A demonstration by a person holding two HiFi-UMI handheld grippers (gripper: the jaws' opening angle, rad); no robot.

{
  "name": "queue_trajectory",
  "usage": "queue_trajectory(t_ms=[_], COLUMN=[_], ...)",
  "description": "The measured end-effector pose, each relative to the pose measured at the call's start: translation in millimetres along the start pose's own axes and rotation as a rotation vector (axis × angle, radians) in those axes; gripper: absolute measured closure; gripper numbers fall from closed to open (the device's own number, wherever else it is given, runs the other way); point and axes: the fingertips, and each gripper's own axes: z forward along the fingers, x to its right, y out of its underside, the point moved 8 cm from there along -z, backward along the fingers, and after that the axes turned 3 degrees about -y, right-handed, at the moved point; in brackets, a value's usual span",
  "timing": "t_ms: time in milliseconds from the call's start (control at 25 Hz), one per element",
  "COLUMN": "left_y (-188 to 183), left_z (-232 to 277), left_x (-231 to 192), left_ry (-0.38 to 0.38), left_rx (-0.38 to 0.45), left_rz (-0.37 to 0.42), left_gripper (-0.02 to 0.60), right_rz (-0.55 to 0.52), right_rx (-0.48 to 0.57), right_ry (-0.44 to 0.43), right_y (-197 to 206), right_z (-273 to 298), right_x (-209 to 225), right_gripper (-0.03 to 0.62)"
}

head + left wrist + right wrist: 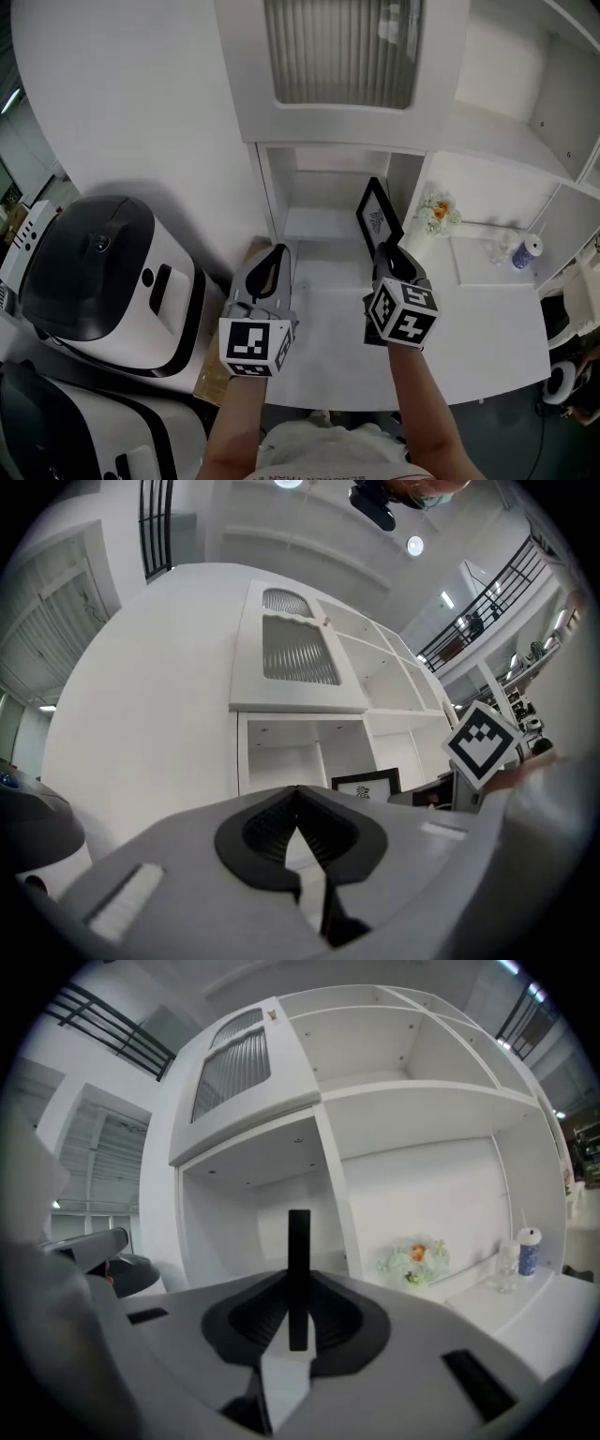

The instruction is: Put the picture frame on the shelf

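White shelf unit fills the upper frame. Right gripper clamps the slim black picture frame, with white mat and small dark print, upright at centre before the lower compartment. Left gripper: jaws together, empty.

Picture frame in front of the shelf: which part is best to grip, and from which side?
Grip the picture frame on its thin black near edge, coming from the person's side with jaws across its thickness. It is a flat, slim panel standing upright, edge toward the person, so that edge likely fits between jaws best. The right gripper holds it so.
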Motion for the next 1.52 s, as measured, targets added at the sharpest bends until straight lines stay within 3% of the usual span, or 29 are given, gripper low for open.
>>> queue_trajectory(t_ms=[320,680,880,1320,1520], left_y=[10,12,14,15,18], left_z=[12,22,26,22,17], left_x=[-10,-21,-26,-31,-33], left_ry=[0.062,0.080,0.072,0.060,0.053], left_rx=[0.004,0.011,0.009,0.009,0.004], left_rz=[-0.012,-0.023,-0.029,-0.023,-0.025], left_gripper=[0.572,0.572,0.572,0.572,0.572], right_rz=[-0.011,0.030,0.095,0.112,0.122], right_rx=[0.023,0.031,0.036,0.034,0.045], right_ry=[0.116,0.181,0.196,0.225,0.226], right_y=[-1,-7,-9,-11,-10], right_z=[18,36,44,58,55], right_x=[-1,11,18,16,11], right_gripper=[0.523,0.523,0.523,0.522,0.473])
